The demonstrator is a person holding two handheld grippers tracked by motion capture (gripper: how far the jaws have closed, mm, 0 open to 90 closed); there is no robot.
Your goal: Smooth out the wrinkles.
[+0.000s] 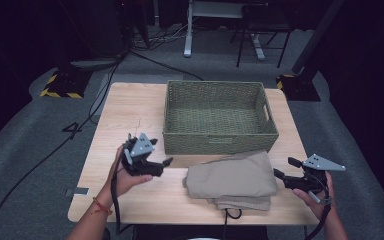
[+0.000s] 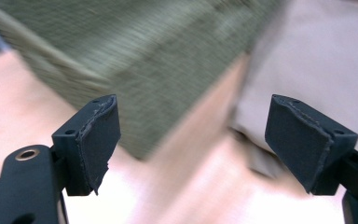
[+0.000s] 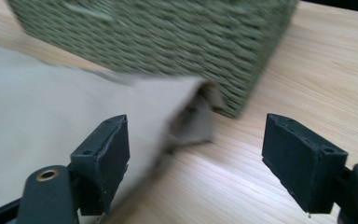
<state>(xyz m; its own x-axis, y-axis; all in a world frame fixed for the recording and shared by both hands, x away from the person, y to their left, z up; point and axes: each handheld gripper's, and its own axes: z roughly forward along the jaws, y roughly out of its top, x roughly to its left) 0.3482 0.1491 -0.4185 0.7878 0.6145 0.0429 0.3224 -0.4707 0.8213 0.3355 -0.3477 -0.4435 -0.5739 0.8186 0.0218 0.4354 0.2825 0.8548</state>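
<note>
The left gripper (image 1: pixel 166 161) is hovering with its jaws spread wide and holding nothing. Ahead of it, to its right, the folded beige cloth (image 1: pixel 231 179) is lying on the surface (image 1: pixel 125 112), and the woven basket (image 1: pixel 219 142) is standing just ahead and to its left in the left gripper view. This gripper is pointing at the left edge of the cloth but is apart from it. If it is closing too high, I think it is catching only the top layer, and the fold is opening.

The cloth is touching the front wall of the basket, so a lift that is too low could drag it against the wall and push the basket away.

The right gripper (image 1: pixel 286 172) is also released and empty, with the right edge of the cloth (image 3: pixel 51 126) just ahead of its left jaw. If the two grippers are rising unevenly, the stack could sag in the middle and slide out.
</note>
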